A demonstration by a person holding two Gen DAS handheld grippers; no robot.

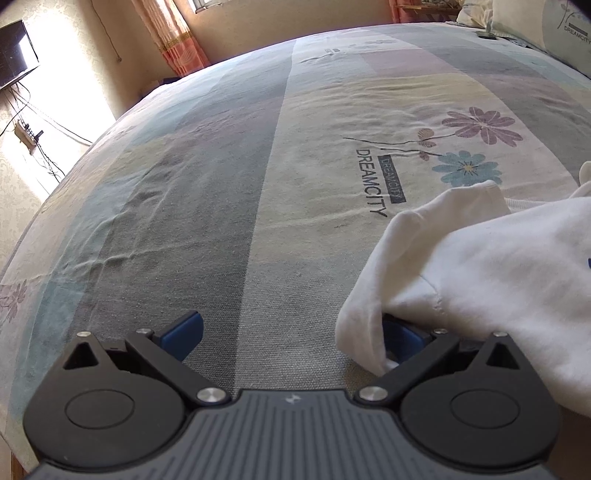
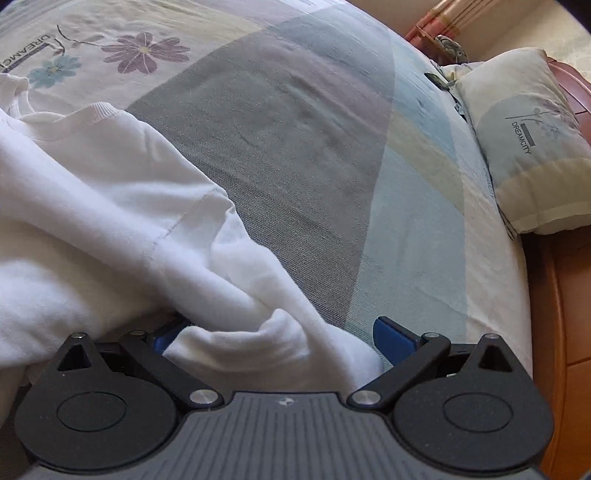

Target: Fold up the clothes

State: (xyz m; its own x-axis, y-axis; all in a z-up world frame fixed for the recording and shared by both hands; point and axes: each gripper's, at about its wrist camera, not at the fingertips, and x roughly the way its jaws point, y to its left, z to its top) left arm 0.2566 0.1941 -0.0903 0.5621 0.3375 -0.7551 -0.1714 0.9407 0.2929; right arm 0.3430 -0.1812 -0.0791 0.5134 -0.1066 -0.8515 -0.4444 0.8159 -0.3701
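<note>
White sweatshirt (image 2: 110, 206): lies rumpled on the bed (image 1: 221, 221), draped between both tools. Left tool (image 1: 295, 332): jaws wide, cloth over its right finger only. Right tool (image 2: 280, 339): jaws wide around a bunched fold, likely placed to pinch it.

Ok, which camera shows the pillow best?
The right wrist view: the pillow lies whole at the bed's right edge, its DREAMCITY print readable. The left wrist view catches only a cropped corner at the top right.
</note>
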